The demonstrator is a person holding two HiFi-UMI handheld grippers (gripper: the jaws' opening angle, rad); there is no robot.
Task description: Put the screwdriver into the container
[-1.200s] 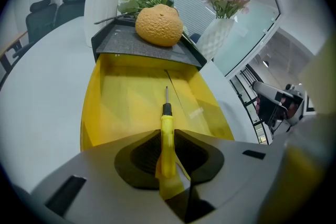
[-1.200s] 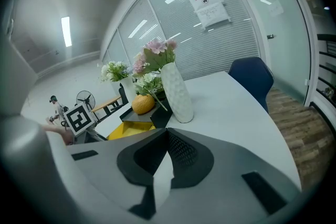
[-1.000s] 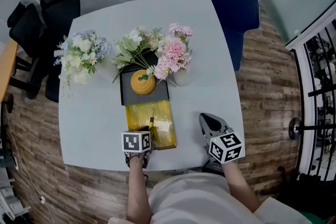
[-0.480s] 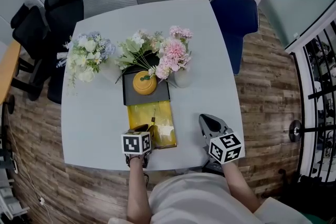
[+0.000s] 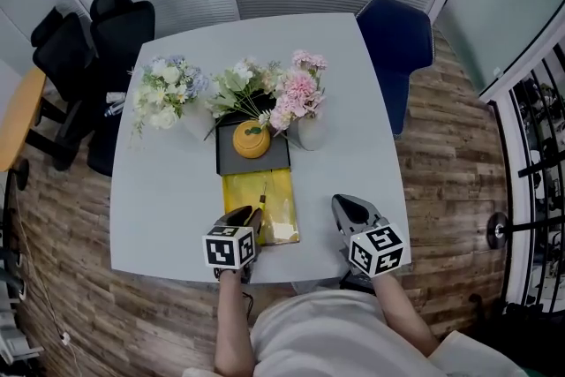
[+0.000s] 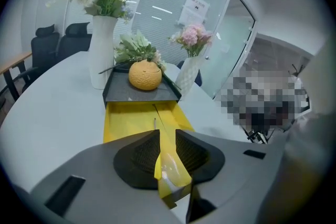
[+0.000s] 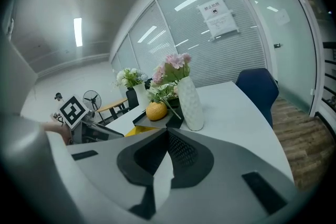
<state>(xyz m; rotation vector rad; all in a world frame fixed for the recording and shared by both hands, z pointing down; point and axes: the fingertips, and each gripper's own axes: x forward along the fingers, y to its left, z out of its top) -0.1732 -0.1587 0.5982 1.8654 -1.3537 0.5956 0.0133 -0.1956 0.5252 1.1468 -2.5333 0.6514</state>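
Screwdriver [image 6: 170, 173] is being clamped by its yellow handle in left gripper [image 6: 167, 135], over yellow container [image 6: 126, 117]. Right gripper [image 7: 167, 132] is being held closed, empty.

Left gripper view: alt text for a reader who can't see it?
The left gripper grips a screwdriver by its yellow handle, shaft pointing over the yellow container. Beyond it, a black tray holds an orange ball, flanked by flower vases.

Your left tool [image 6: 167, 136] covers part of the screwdriver [image 6: 168, 170]; its thin tip ahead is too small to read, and the container [image 6: 123, 120] loses its near edge beneath the tool.
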